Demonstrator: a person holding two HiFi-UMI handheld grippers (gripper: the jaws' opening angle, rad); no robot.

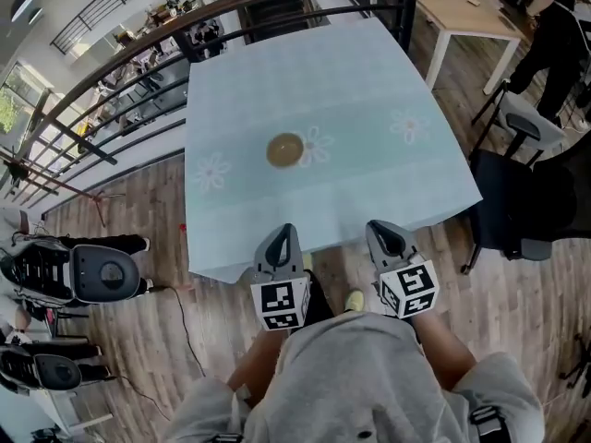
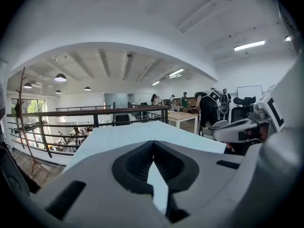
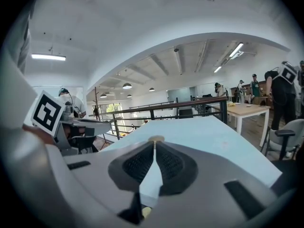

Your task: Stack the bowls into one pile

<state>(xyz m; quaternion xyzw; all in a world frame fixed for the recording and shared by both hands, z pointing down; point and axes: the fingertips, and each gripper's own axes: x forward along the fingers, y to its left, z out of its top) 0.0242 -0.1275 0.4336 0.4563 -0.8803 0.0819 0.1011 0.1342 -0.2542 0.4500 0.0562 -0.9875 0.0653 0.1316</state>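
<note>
Standing by the table (image 1: pixel 369 90), I see just one brown bowl pile (image 1: pixel 285 149) on the pale blue cloth, approx. mid-table, its rim touching a printed flower (image 1: pixel 319 146). From above it reads as a single round shape, so I can't tell how many bowls are nested in it, but no other bowl lies anywhere on the cloth, which suggests the stacking is prob. done. The left gripper (image 1: pixel 283 233) and right gripper (image 1: pixel 382 231) hang side by side near the person's lap, at the table's near edge and well apart from the pile. Both are closed w/ nothing in them: in each gripper view the ribbed pads meet at the tips and only cloth shows thru the gap behind. That fits hands w/ no job left, parked low and clear so nothing nudges the stack. The right gripper view has the pile dead ahead just over its jaw tips; the left one looks more twd. the railing (image 1: pixel 120 58) and doesn't show the pile. Black chair (image 1: pixel 517 201) stands just beside the table's right corner, a wooden desk (image 1: pixel 462 12) farther back.
</note>
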